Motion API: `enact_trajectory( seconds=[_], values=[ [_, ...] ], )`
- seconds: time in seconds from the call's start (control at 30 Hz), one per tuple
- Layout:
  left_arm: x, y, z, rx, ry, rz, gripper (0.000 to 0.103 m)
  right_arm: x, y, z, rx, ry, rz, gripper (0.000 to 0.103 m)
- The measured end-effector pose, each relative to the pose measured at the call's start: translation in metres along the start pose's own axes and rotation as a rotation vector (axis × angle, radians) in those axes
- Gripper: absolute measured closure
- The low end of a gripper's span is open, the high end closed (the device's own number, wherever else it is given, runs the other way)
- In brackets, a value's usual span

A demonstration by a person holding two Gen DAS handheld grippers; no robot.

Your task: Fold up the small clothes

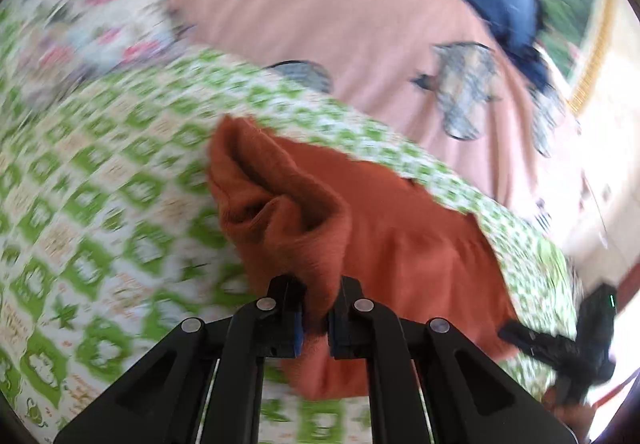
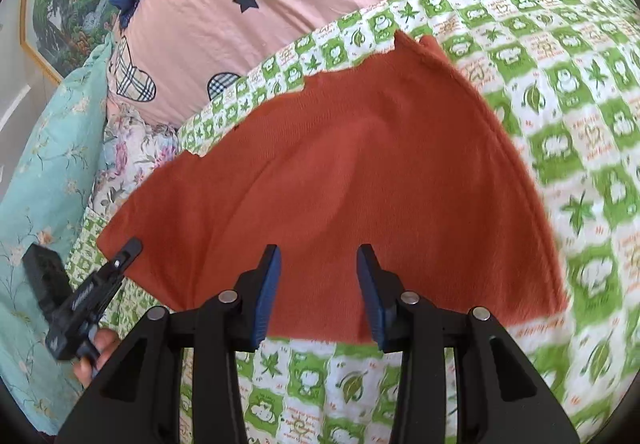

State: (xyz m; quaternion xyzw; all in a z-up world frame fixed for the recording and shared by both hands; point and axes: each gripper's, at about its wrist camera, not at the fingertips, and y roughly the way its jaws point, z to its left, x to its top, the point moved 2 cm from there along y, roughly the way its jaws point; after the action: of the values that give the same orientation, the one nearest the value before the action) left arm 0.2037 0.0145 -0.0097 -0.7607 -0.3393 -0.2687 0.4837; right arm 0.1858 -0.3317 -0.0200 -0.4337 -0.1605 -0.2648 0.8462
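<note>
Fingers of the left gripper (image 1: 316,318) are pinched tight on a raised fold of the rust cloth (image 1: 400,244), its blue pads (image 1: 297,332) pressing the fabric. Fingers of the right gripper (image 2: 318,292) stand partly open just above the cloth's near edge, holding nothing. Most of the cloth lies spread on the green-checked blanket (image 2: 560,104) covering the bed, near a pink quilt (image 2: 260,32).

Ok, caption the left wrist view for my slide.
Left gripper pinches a fold of the orange cloth above the green blanket.
</note>
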Motion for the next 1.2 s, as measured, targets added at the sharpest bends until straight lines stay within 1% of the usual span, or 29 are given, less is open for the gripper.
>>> enact_trajectory(
  seconds=[0.07,0.1,0.13,0.17,0.27,0.3,0.33,0.4,0.47,0.5,0.63,0.67,0.7,0.73,0.8,0.87,0.97,1.07,1.1,1.13,1.2],
  values=[
    [-0.003,0.001,-0.027,-0.037,0.085,-0.005,0.097,0.008,0.002,-0.003,0.008,0.005,-0.003,0.062],
    [-0.007,0.006,-0.046,-0.066,0.145,0.011,0.097,0.013,0.004,-0.005,0.013,0.009,-0.001,0.062],
    [-0.01,0.009,-0.055,-0.076,0.172,0.023,0.097,0.018,0.008,-0.005,0.021,0.011,0.009,0.062],
    [-0.017,0.019,-0.072,-0.087,0.222,0.05,0.097,0.023,0.014,-0.004,0.035,0.01,0.025,0.062],
    [-0.034,0.042,-0.097,-0.099,0.296,0.105,0.097,0.037,0.038,0.005,0.091,-0.002,0.086,0.061],
    [-0.042,0.051,-0.104,-0.101,0.318,0.128,0.097,0.041,0.049,0.01,0.113,-0.009,0.114,0.057],
    [-0.048,0.056,-0.108,-0.099,0.332,0.141,0.097,0.045,0.058,0.015,0.131,-0.017,0.137,0.051],
    [-0.057,0.062,-0.114,-0.093,0.362,0.158,0.097,0.053,0.078,0.027,0.166,-0.039,0.177,0.044],
    [-0.061,0.059,-0.117,-0.104,0.366,0.153,0.097,0.063,0.105,0.043,0.206,-0.062,0.223,0.043],
    [-0.061,0.058,-0.116,-0.11,0.364,0.153,0.097,0.069,0.121,0.054,0.225,-0.088,0.256,0.041],
    [-0.06,0.051,-0.11,-0.143,0.344,0.155,0.097,0.084,0.174,0.082,0.274,-0.136,0.349,0.04],
    [-0.06,0.051,-0.11,-0.148,0.348,0.156,0.097,0.088,0.185,0.086,0.269,-0.143,0.362,0.04],
    [-0.057,0.052,-0.111,-0.149,0.35,0.157,0.097,0.09,0.191,0.09,0.264,-0.158,0.365,0.058],
    [-0.057,0.051,-0.112,-0.153,0.353,0.159,0.097,0.092,0.196,0.097,0.27,-0.192,0.377,0.085],
    [-0.055,0.05,-0.113,-0.161,0.358,0.162,0.097,0.093,0.194,0.103,0.268,-0.222,0.386,0.085],
    [-0.054,0.049,-0.116,-0.171,0.366,0.163,0.097,0.098,0.168,0.108,0.255,-0.282,0.325,0.086],
    [-0.052,0.041,-0.13,-0.201,0.387,0.159,0.097,0.114,0.122,0.097,0.277,-0.281,0.231,0.086],
    [-0.051,0.038,-0.154,-0.282,0.388,0.161,0.097,0.128,0.076,0.066,0.231,-0.285,0.142,0.086],
    [-0.052,0.04,-0.169,-0.325,0.388,0.169,0.097,0.131,0.067,0.055,0.21,-0.282,0.127,0.086],
    [-0.053,0.042,-0.177,-0.345,0.389,0.174,0.097,0.133,0.057,0.036,0.17,-0.266,0.117,0.086],
    [-0.061,0.053,-0.206,-0.403,0.398,0.202,0.097,0.134,0.051,0.005,0.114,-0.227,0.123,0.086]
  ],
)
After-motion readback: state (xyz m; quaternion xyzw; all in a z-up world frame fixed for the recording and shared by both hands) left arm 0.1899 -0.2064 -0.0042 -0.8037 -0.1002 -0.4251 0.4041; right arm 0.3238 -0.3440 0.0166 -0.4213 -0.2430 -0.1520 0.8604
